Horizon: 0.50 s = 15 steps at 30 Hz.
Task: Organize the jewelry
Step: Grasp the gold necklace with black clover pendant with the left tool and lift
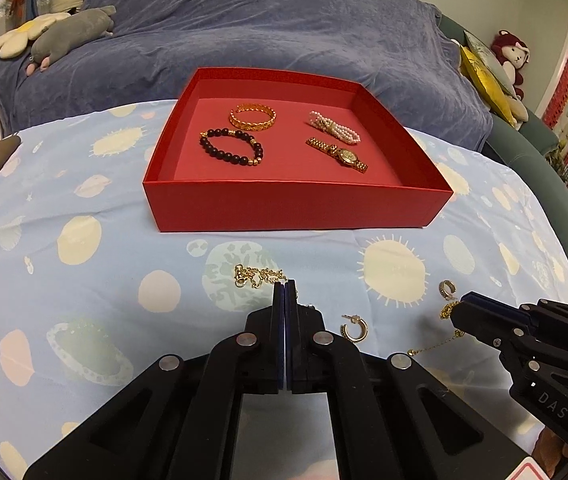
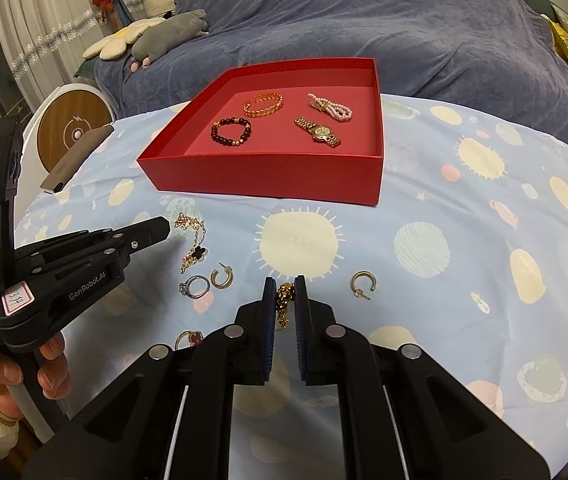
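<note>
A red box (image 1: 296, 202) (image 2: 268, 178) holds a gold bangle (image 1: 253, 117), a dark bead bracelet (image 1: 231, 147), a pearl bracelet (image 1: 334, 127) and a gold watch (image 1: 338, 155). My left gripper (image 1: 285, 286) is shut, its tips at a thin gold necklace (image 1: 258, 276) with a black clover (image 2: 197, 254) on the cloth. My right gripper (image 2: 285, 286) is shut on a chunky gold chain (image 2: 284, 304). Hoop earrings (image 2: 222, 278) (image 2: 363, 282), a silver ring (image 2: 195, 286) and a red-stone ring (image 2: 190, 338) lie loose.
The table has a light blue patterned cloth (image 1: 84, 280). A blue-covered sofa (image 1: 264, 32) with plush toys (image 1: 64, 34) stands behind. A round wooden device (image 2: 72, 130) is at the left. A hoop earring (image 1: 355, 328) lies by my left fingers.
</note>
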Available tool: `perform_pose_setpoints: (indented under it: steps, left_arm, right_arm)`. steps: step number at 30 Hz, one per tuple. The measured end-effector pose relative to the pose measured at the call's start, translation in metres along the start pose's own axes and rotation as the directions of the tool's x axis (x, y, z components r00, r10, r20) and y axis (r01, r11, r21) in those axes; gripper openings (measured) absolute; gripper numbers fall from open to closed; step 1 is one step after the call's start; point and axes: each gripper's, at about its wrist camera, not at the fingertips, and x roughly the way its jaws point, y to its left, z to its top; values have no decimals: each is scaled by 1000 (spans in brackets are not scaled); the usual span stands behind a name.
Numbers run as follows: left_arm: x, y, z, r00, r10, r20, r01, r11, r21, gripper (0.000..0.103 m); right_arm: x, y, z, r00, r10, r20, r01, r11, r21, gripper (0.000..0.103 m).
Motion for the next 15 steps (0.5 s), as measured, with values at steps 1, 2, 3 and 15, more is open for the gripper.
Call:
perform_pose_setpoints:
  steps: [1,2,3,15]
  left_arm:
    - [0,1,-1,1000,-5,-11,5,1000,-1,0]
    - [2,-1,-2,1000,-5,-23,5,1000,-3,0]
    - [6,-3,-4,999,-12,-35,12,1000,1,2]
    - [20,-17,-16,996,89,12,-90,990,113,10]
  right_arm:
    - [0,0,0,1000,0,-2,0,1000,-1,8]
    - [1,0,-1,1000,0,-4,0,1000,0,8]
    - [1,0,-1,1000,1,-6,-1,1000,0,8]
    - [3,2,-1,1000,0,-10,0,1000,-2,8]
